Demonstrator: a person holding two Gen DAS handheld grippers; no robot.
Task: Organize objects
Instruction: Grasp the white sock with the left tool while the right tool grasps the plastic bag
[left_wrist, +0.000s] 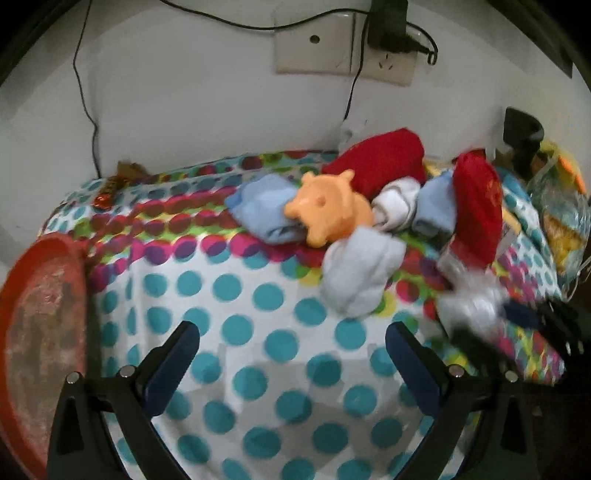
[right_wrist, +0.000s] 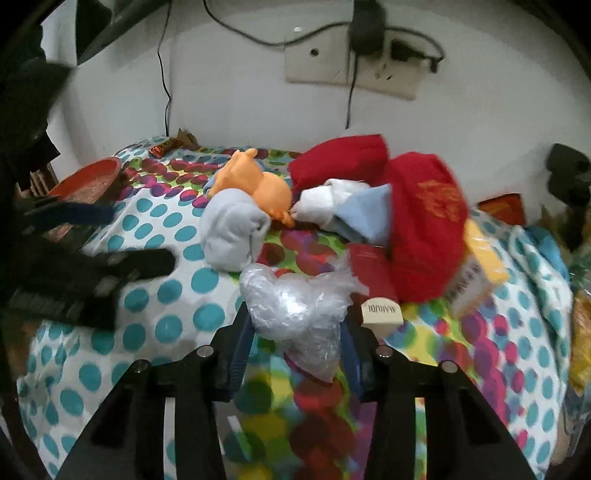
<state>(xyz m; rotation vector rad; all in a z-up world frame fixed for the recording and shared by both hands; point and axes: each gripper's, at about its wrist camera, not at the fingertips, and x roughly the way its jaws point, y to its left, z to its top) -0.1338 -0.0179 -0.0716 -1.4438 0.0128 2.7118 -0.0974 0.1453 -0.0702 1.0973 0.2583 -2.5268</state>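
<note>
A pile lies on a polka-dot cloth (left_wrist: 229, 291): an orange toy pig (left_wrist: 327, 208), blue and white rolled socks (left_wrist: 360, 278), red cloth bundles (left_wrist: 476, 206). My left gripper (left_wrist: 291, 343) is open and empty above the cloth, short of the pile. My right gripper (right_wrist: 297, 325) is shut on a crumpled clear plastic bag (right_wrist: 299, 306) just in front of the pile. In the right wrist view the pig (right_wrist: 258, 188), a pale blue sock (right_wrist: 231, 232) and red bundle (right_wrist: 424, 225) lie behind the bag. The left gripper (right_wrist: 88, 236) shows at the left.
A red bowl (left_wrist: 40, 317) stands at the left edge of the cloth, also in the right wrist view (right_wrist: 86, 181). Small boxes (right_wrist: 476, 277) and snack packets (left_wrist: 561, 221) lie at the right. A wall with sockets and cables (left_wrist: 343, 48) is behind.
</note>
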